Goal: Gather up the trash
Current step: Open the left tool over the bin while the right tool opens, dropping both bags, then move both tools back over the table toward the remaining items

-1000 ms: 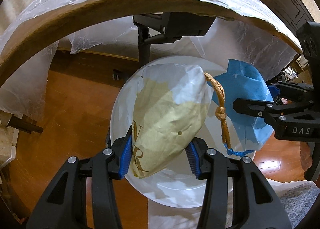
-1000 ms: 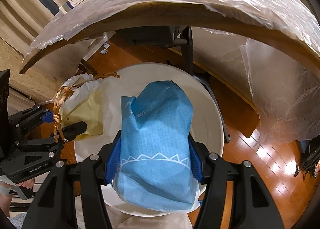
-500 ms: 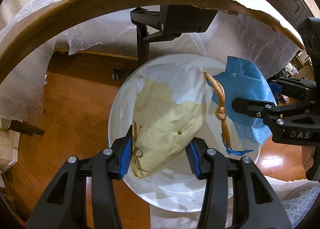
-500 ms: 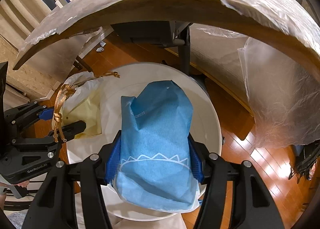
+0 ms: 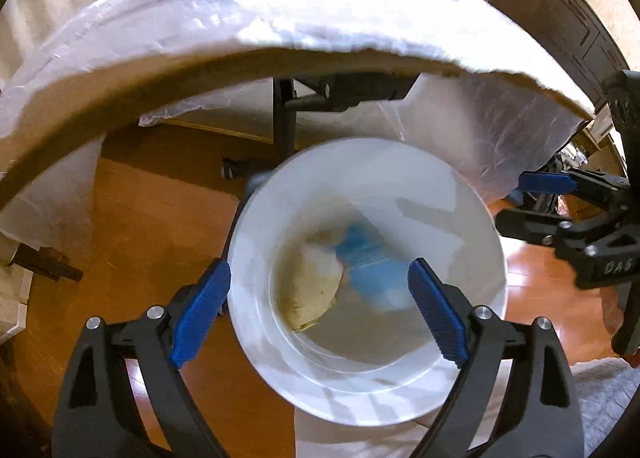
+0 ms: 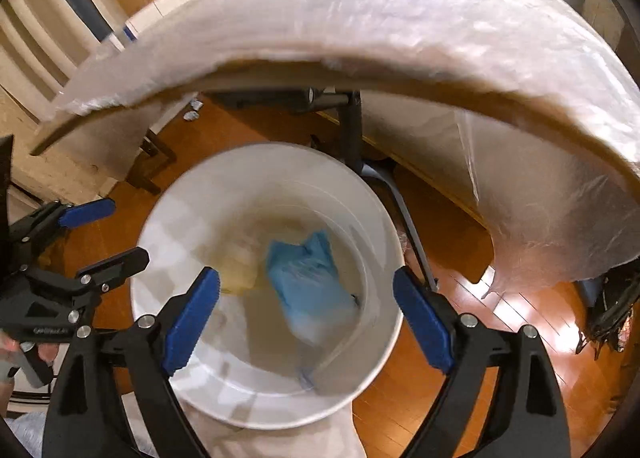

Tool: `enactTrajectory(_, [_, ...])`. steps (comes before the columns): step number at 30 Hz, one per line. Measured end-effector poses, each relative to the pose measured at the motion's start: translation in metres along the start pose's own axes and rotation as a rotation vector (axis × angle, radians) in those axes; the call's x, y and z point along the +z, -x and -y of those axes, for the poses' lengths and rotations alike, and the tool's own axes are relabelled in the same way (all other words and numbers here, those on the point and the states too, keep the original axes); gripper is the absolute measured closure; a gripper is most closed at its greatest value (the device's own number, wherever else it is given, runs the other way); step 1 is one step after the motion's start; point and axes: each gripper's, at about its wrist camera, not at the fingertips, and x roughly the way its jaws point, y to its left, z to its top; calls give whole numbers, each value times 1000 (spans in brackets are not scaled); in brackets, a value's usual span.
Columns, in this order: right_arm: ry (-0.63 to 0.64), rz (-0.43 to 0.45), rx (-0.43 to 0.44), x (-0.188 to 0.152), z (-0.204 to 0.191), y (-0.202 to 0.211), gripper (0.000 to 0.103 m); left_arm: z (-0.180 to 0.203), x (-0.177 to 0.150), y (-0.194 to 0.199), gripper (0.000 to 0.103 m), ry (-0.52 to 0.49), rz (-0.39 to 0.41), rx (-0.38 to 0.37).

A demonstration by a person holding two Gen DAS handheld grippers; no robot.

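Left wrist view shows your left gripper (image 5: 318, 308) above the white bin (image 5: 486, 218), its blue pads spreading apart with nothing pinched between them. Down inside the bin lie the tan bag (image 5: 312, 290) and, just beside it, the blue bag (image 5: 374, 262), both blurred. Your right gripper (image 6: 306, 316) hangs over the same bin (image 6: 176, 194), jaws likewise opening and bare, with the blue bag (image 6: 308, 282) and the tan bag (image 6: 240, 270) deep within. Beyond the bin's far rim runs the plastic-covered table edge (image 5: 320, 38), and wooden floor (image 5: 160, 226) surrounds the bin
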Motion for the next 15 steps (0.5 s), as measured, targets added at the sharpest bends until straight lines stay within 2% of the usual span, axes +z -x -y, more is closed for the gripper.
enactTrajectory(3, [42, 105, 10, 0, -6, 46, 16, 2, 5, 31, 12, 4, 72, -19])
enactTrajectory(5, [83, 220, 3, 6, -13, 86, 16, 3, 14, 67, 12, -2, 174, -39])
enactTrajectory(6, [95, 277, -4, 8, -17, 102, 15, 5, 22, 95, 12, -9, 262, -42])
enactTrajectory(7, [110, 379, -19, 12, -21, 127, 9, 7, 28, 117, 11, -13, 338, -42])
enactTrajectory(8, [121, 509, -32, 14, -23, 152, 3, 7, 34, 136, 1, -12, 412, -40])
enactTrajectory(10, [115, 711, -43, 15, -22, 182, 4, 6, 42, 168, 1, 9, 589, -27])
enactTrajectory(11, [85, 799, -53, 20, -20, 193, 4, 6, 46, 176, 1, 28, 645, -12])
enactTrajectory(12, [66, 815, -60, 26, -16, 194, 4, 6, 52, 177, 1, 53, 666, 7])
enactTrajectory(15, [31, 678, -63, 61, -3, 174, 4, 0, 77, 155, 1, 57, 545, 17])
